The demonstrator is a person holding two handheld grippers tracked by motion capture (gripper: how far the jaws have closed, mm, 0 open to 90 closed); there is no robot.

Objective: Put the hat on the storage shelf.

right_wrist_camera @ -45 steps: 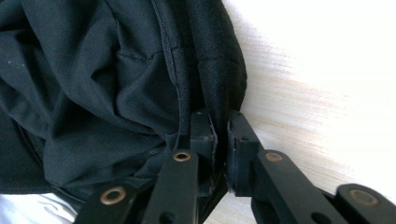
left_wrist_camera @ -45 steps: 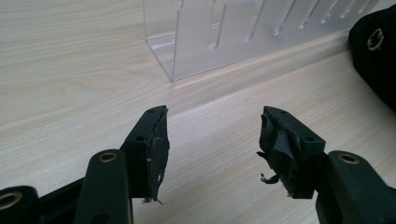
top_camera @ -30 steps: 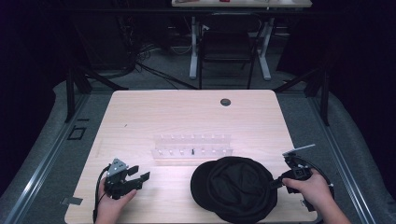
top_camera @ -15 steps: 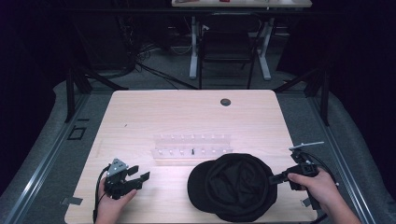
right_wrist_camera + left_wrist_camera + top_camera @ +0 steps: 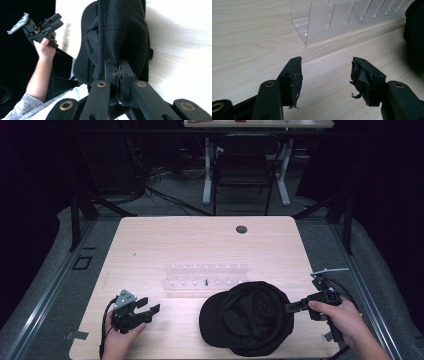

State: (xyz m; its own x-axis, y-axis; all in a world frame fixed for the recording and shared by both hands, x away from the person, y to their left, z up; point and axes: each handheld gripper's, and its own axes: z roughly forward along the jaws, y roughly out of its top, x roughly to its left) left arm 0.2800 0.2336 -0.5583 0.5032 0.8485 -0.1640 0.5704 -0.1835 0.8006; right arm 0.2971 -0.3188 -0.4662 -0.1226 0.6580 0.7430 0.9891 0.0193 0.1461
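Pale wood runs under everything, and starting at the near left of the table [image 5: 150, 245] we find our left gripper [image 5: 142, 311] low over the surface in our left hand [image 5: 120, 337], jaws spread wide and released, nothing between them. From the left gripper view that gap frames bare wood, with the clear acrylic rack [image 5: 342, 20] standing ahead of the jaws and well apart from them. Moving to the middle, the rack [image 5: 205, 279] sits across the table with its row of upright dividers, a small dark piece standing in it. Just in front of the rack and right of centre, the black cap [image 5: 247, 317] lies hollow side up, its brim pointing left. On to the right edge of the cap: our right gripper [image 5: 289, 308] is clenched on the fabric there, held in our right hand [image 5: 340, 317]. Looking through the right gripper view, the two jaws press tight together with a fold of the cap [image 5: 120, 32] pinched between them.
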